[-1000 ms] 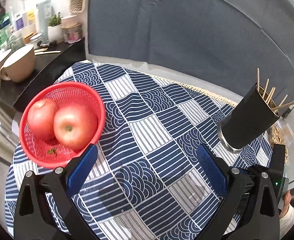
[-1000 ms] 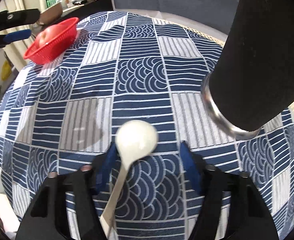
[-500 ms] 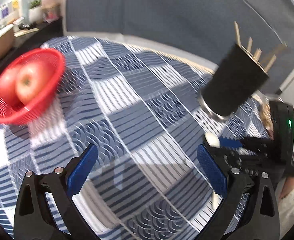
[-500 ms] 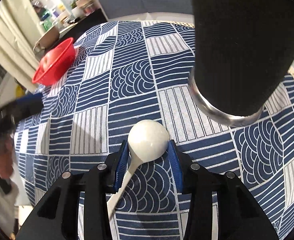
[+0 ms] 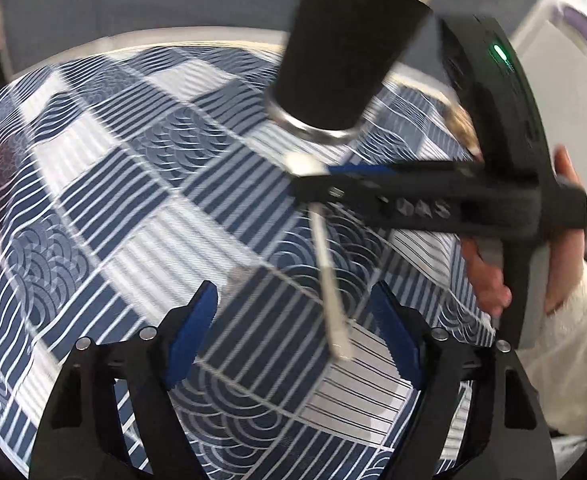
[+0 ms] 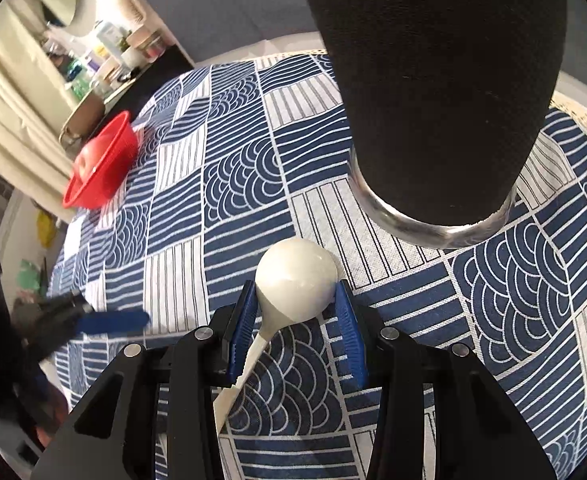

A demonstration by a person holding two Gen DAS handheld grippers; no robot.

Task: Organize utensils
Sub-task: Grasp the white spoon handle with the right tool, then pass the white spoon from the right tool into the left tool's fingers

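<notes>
Because the left hand-held gripper has just been narrowing its still-wide jaws around the dangling handle without touching it, a careless squeeze could knock the white spoon askew. The right hand-held gripper pinches that spoon by its bowl, a rounded, slick hold, so I judge it could slip or twist before reaching the holder. On the left of the surface a red basket holds what looks like an apple, though it is small there. To the right, the black utensil holder carries wooden sticks, probably chopsticks.
</notes>
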